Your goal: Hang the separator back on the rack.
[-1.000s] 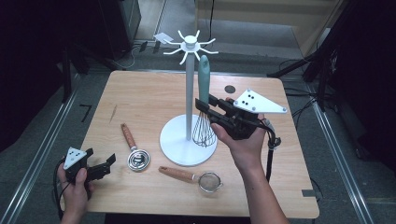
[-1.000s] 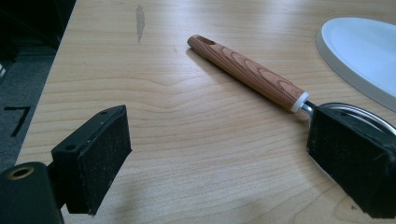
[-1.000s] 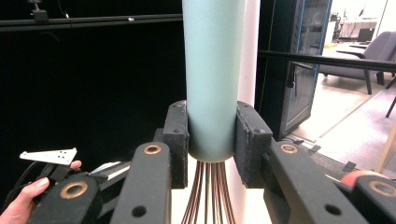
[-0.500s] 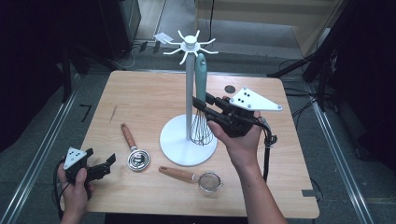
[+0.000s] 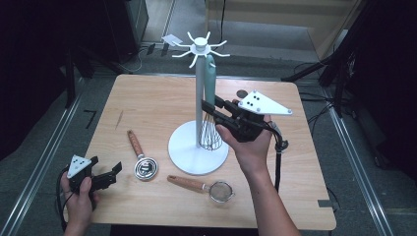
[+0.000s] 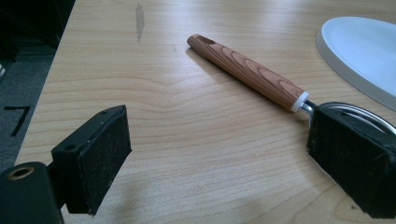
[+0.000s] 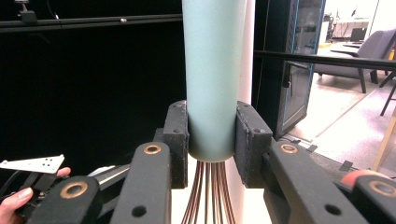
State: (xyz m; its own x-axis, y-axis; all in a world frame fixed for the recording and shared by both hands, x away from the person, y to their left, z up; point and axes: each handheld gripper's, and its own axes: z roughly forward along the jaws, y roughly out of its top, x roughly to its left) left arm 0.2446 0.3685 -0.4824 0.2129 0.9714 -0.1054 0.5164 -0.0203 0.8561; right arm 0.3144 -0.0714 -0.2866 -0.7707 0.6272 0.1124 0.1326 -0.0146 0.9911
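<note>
On the wooden desk [image 5: 147,105], a white utensil stand [image 5: 198,123] rises from its round base, hooked arms fanned at the top. A whisk [image 5: 210,105] with a pale green handle hangs upright from one hook, just beside the pole, its copper-coloured wires above the base. My right hand-held gripper [image 5: 209,109] is clamped on the lower end of that handle; in the right gripper view its two pads [image 7: 176,140] press the handle from both sides. My left hand-held gripper [image 5: 114,172] rests at the desk's near left corner, jaws spread wide on nothing. Near it lies a wood-handled measuring scoop [image 5: 140,156]; a wood-handled small strainer [image 5: 204,186] lies in front of the stand's base.
</note>
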